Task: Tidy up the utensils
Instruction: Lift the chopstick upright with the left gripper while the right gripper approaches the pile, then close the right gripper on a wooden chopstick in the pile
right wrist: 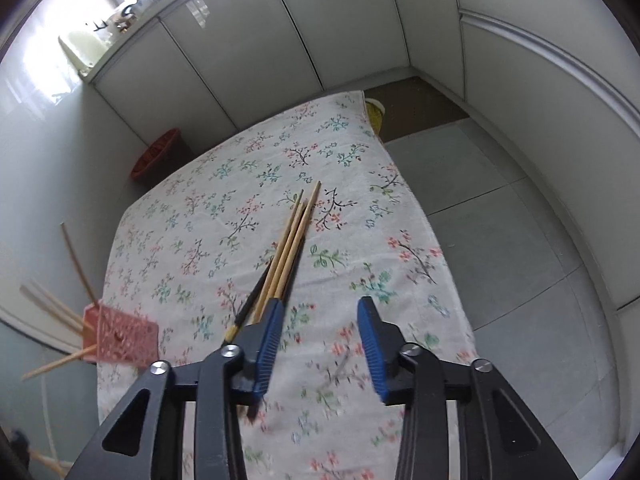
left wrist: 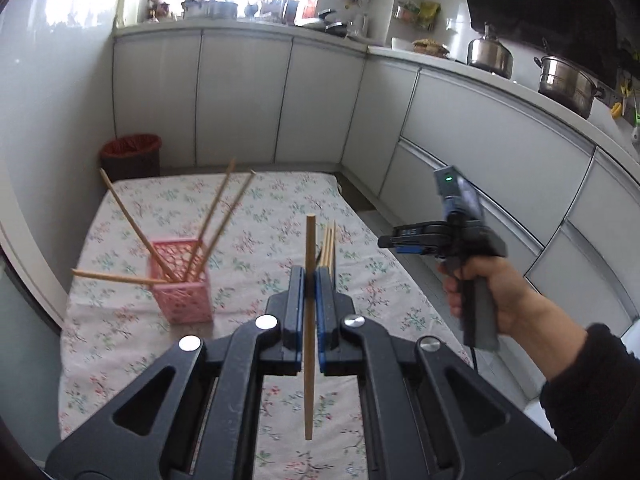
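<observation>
Left gripper [left wrist: 308, 280] clamped mid-shaft on my light, stiff chopstick [left wrist: 309, 344]; pink holder [left wrist: 186, 294] at ten o'clock; right gripper [right wrist: 320, 332] apart, empty.

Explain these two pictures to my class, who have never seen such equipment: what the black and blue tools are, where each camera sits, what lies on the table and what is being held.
No robot is here. A person holds a hand-operated pair of tongs in each hand, and a wide-angle camera on each one looks forward along its fingers.

The left wrist view shows the left tongs shut on one wooden chopstick, which stands nearly upright between the blue pads. The person's right hand appears there too, gripping the other tool's handle.

The right wrist view shows the right tongs with nothing between the pads, hovering beside a bundle of chopsticks lying on the floral tablecloth.

A pink holder stands on the cloth with several chopsticks already leaning in it.
</observation>
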